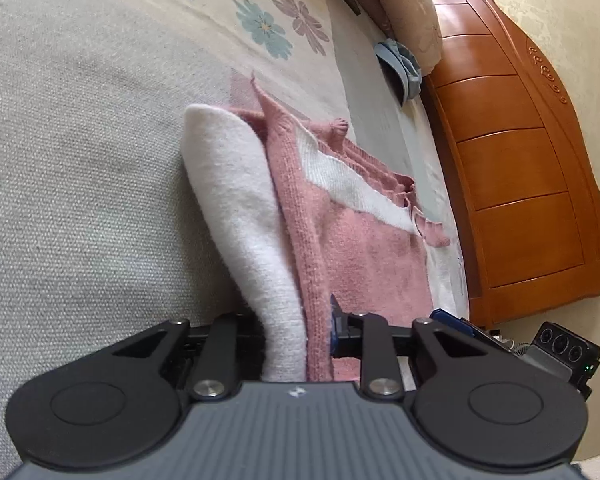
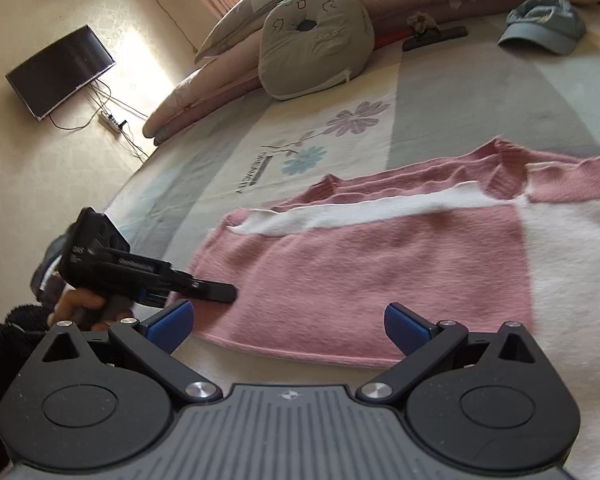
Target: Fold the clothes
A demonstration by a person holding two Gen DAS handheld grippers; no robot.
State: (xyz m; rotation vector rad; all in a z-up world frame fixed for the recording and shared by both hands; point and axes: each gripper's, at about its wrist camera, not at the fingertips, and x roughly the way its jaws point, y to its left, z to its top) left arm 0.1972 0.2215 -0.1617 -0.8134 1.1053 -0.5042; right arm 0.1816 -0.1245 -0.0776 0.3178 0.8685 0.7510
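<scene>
Left gripper (image 1: 300, 336) has its jaws pinched narrow on the near-left edge of the pink and white sweater (image 2: 364, 268). In the left wrist view the knit, pink layer plus white layer, bunches up right between the pads, so that's a grip. From the right wrist view you see that same gripper coming in low from the left, a hand (image 2: 80, 304) round its handle, tip sitting on the sweater's corner.

Right gripper (image 2: 288, 320) hangs wide, blue pads (image 2: 404, 326) well apart, nothing between them. It hovers just above the near hem, not touching as far as I can tell.

Sweater lies flat-ish on the bedspread (image 2: 228, 152), hem near, neck and sleeves far, w/ a white band across the chest and one sleeve folded back over the far part. A blue cap (image 2: 540, 28) and a grey cushion (image 2: 316, 40) sit well apart at the far side, no bother.

Handling, my read: soft, light, stretchy knit. No stiffness at all, so it'll sag and drag from any single pinch, and loose stitches can snag on a pad edge. Fuzzy surface, so not slippery. Best hold is on the ribbed hem or a side seam, both layers together, one claw per corner, approx level w/ each other, so the fold comes over straight.
</scene>
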